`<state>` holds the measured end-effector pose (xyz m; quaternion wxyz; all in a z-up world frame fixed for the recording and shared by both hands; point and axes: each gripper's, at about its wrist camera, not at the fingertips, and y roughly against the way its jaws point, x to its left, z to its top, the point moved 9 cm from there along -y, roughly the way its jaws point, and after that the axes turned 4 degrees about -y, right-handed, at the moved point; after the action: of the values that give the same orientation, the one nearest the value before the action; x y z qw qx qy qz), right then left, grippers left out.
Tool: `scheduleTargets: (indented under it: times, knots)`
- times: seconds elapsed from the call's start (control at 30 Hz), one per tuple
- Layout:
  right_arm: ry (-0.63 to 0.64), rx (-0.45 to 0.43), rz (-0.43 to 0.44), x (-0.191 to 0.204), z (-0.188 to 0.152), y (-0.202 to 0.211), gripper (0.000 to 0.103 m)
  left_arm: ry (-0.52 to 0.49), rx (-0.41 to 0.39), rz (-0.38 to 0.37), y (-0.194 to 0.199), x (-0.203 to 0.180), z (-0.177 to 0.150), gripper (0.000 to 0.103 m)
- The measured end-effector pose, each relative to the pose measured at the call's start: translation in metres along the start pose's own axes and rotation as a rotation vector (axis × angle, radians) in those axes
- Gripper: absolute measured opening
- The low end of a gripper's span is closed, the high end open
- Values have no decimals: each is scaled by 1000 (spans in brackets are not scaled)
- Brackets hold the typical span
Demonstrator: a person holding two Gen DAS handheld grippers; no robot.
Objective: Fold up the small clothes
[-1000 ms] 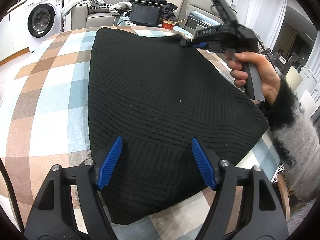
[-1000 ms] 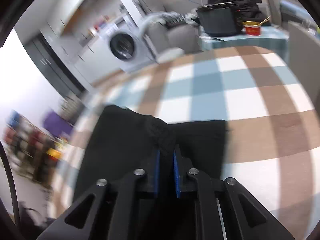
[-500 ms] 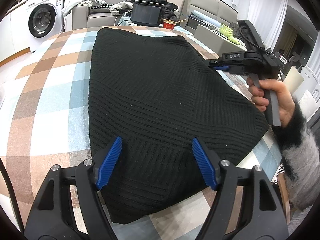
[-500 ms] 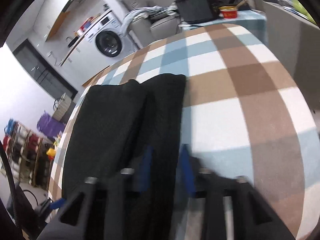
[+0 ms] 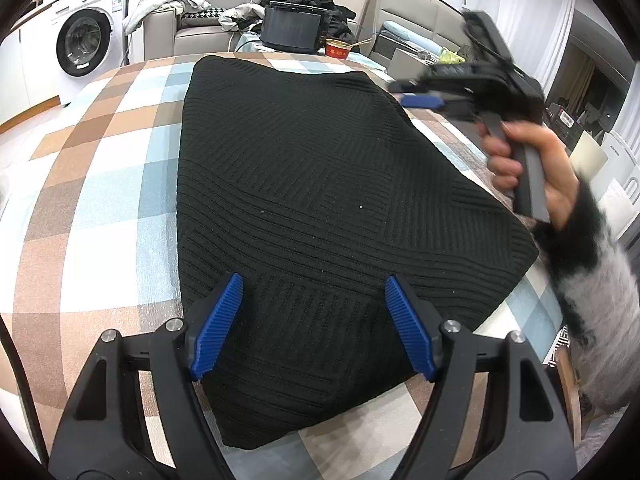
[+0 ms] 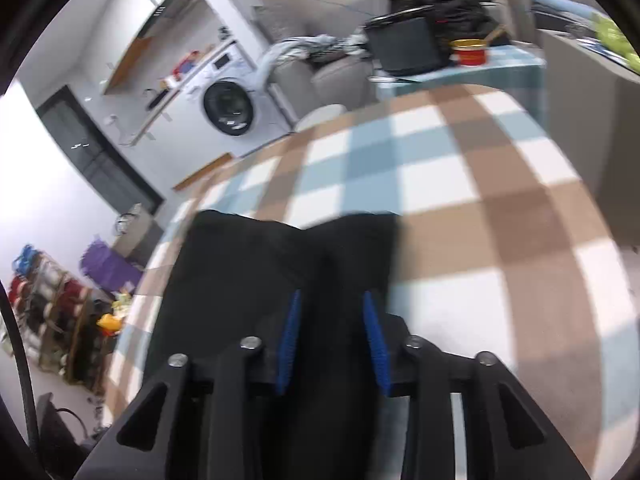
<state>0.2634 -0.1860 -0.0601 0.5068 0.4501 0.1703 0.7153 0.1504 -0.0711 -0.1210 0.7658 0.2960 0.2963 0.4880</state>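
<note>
While the jaws of the left gripper point(image 5: 312, 324) stand wide apart over the near end of the black knitted garment point(image 5: 320, 208) with nothing between their blue pads, those of the right gripper point(image 6: 332, 340) are opening, with the dark cloth lying under and between them but no longer pinched. In the left view the right gripper hangs in a person's hand point(image 5: 528, 172) just beside the garment's far right edge, a little above the cloth.

The garment lies flat and lengthwise on the checked desk point(image 5: 100, 184), already narrowed to a long panel, its near end reaching almost to the desk's edge. The step in hand looks like letting go after laying a side in. To do it well, the right jaws should clear the knit fully before the hand draws off, so the ribbing is not dragged out of line. The next fold probably wants both grippers on matching corners of one end, each biting through every layer, then carried over level so the edges meet squarely.

Beyond the desk, a dark box-shaped container point(image 5: 294, 32) stands on a small table; its contents cannot be made out. Beside it, a red bowl point(image 5: 339, 46) holds what looks like a pair of sticks.
</note>
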Motion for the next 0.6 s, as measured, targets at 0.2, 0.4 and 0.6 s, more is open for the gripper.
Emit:
scheduleTargets:
  times: [0.2, 0.4, 0.6]
  knots:
    - [-24, 40, 3, 8, 18, -45, 15, -3, -2, -4, 0, 0, 0, 72]
    - [79, -2, -89, 9, 25, -50, 13, -6, -5, -6, 1, -1, -1, 73]
    - [85, 39, -33, 17, -3, -16, 28, -3, -5, 3, 1, 1, -1, 73]
